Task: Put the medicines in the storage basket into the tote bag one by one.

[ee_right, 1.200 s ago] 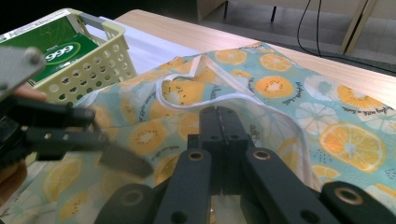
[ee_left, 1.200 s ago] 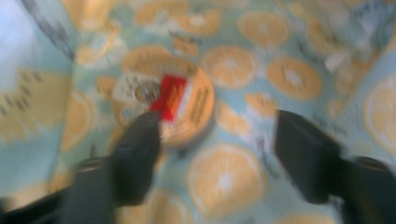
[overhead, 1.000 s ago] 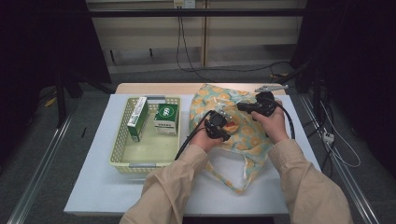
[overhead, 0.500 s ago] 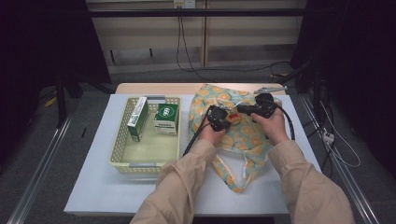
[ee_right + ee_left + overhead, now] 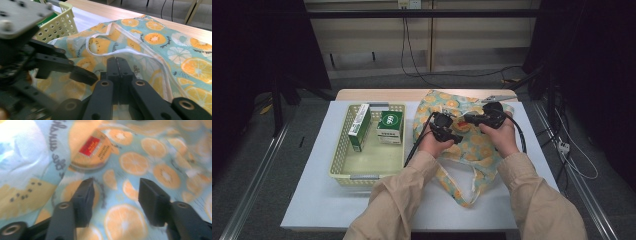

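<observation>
Since the earlier frames: left gripper (image 5: pixel 443 127) has shifted up the bag toward the right gripper, and its jaws have just been opening; they now stand spread with nothing pinched, only printed cloth beneath them.

Contents, left to right:

1. Table (image 5: pixel 312 200), white top. Carries all items.
2. Basket (image 5: pixel 343 170), pale yellow, perforated plastic, left half of table. Holds a tall green-and-white box (image 5: pixel 359 127) on edge and a squat green box (image 5: pixel 391 127) beside it.
3. Left gripper, over the middle of the bag, just beside the right one.
4. Bag (image 5: pixel 472 150), the item in hand. Lies flat on the right half of the table, handles (image 5: pixel 474 185) trailing toward the person. Thin fabric, teal ground with orange and citrus slices and dark script, white piping along the mouth (image 5: pixel 130 51). Judged light, soft and limp; it will crumple and slide rather than hold shape. Best hold: the piped rim of the mouth or a handle, not the flat panel.
5. Right gripper (image 5: pixel 117 68), at the mouth of the bag. Jaws pressed together; appears to pinch the white-edged rim, though the contact itself is hidden.
</observation>
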A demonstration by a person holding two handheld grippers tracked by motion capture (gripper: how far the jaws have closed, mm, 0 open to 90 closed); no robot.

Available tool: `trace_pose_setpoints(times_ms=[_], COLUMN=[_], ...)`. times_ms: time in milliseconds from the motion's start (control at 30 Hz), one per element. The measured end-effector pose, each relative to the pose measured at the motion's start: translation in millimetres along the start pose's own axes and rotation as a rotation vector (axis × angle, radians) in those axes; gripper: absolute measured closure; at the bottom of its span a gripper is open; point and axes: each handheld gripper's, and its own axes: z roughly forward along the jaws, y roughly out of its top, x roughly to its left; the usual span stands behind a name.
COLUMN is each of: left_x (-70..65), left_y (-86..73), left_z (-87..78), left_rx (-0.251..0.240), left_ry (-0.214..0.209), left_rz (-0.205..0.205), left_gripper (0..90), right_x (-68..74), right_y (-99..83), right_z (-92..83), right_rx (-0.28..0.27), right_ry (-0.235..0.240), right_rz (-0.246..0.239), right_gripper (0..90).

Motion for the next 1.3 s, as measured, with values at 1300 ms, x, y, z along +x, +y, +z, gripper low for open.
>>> trace_pose_setpoints(times_ms=[1300], left_x=[34.9], left_y=[-15.7], left_z=[-139.4], left_rx=[-0.043], left_ry=[0.047], left_rz=[0.071], left_gripper=[7.7], right_x=[2.4], right_y=[-0.9], right_z=[-5.4], right_rx=[-0.010], right_ry=[-0.020], right_rz=[-0.002], right_gripper=[90.0])
